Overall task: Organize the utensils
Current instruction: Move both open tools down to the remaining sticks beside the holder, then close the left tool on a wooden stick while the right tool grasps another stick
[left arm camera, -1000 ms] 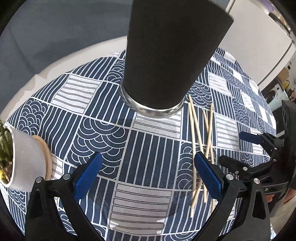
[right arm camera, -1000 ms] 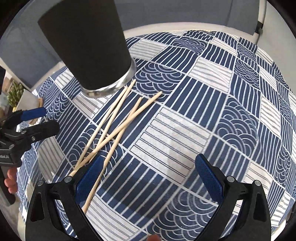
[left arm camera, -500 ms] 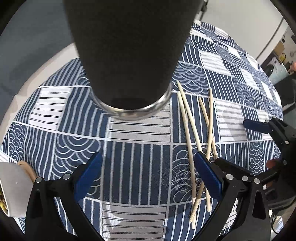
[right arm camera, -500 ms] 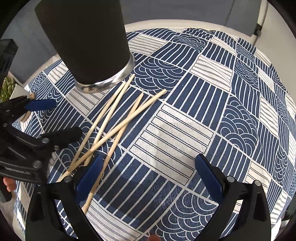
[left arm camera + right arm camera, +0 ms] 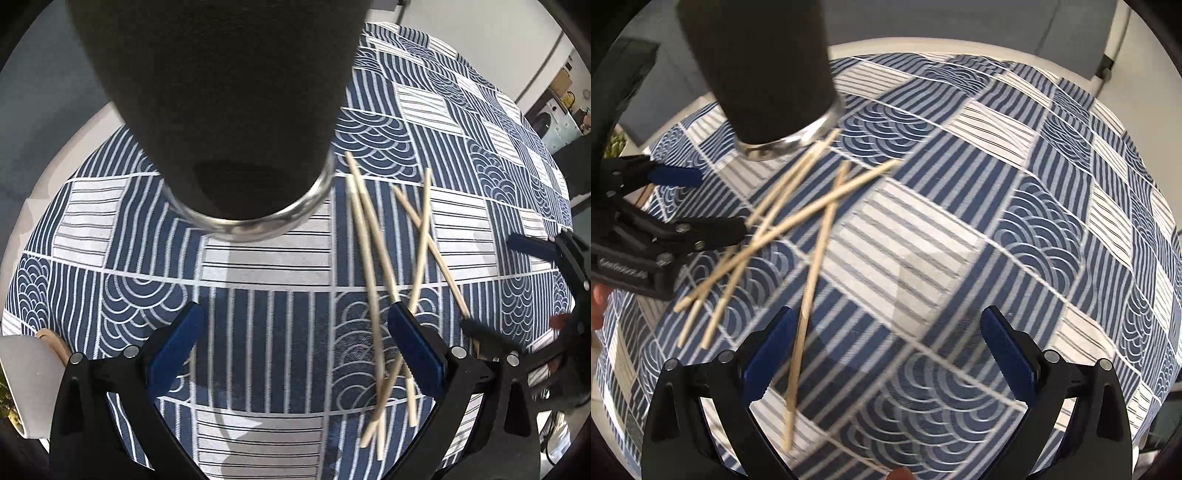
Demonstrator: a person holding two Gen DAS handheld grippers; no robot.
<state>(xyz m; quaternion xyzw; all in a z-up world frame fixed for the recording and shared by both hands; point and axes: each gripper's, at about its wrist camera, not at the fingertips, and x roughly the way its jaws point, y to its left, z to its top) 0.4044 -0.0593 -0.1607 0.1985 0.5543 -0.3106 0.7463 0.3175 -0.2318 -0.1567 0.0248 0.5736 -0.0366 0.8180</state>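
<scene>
At far left we see a white plant pot (image 5: 29, 384) near the table's edge. Our left gripper (image 5: 295, 350) hangs spread wide over bare tablecloth (image 5: 266, 266), facing the black cup (image 5: 221, 92). Just right of the cup the wooden chopsticks (image 5: 369, 258) lie crossed. Our right gripper (image 5: 886, 354) is spread too, one stick running under its left finger; open cloth stretches rightward.
</scene>
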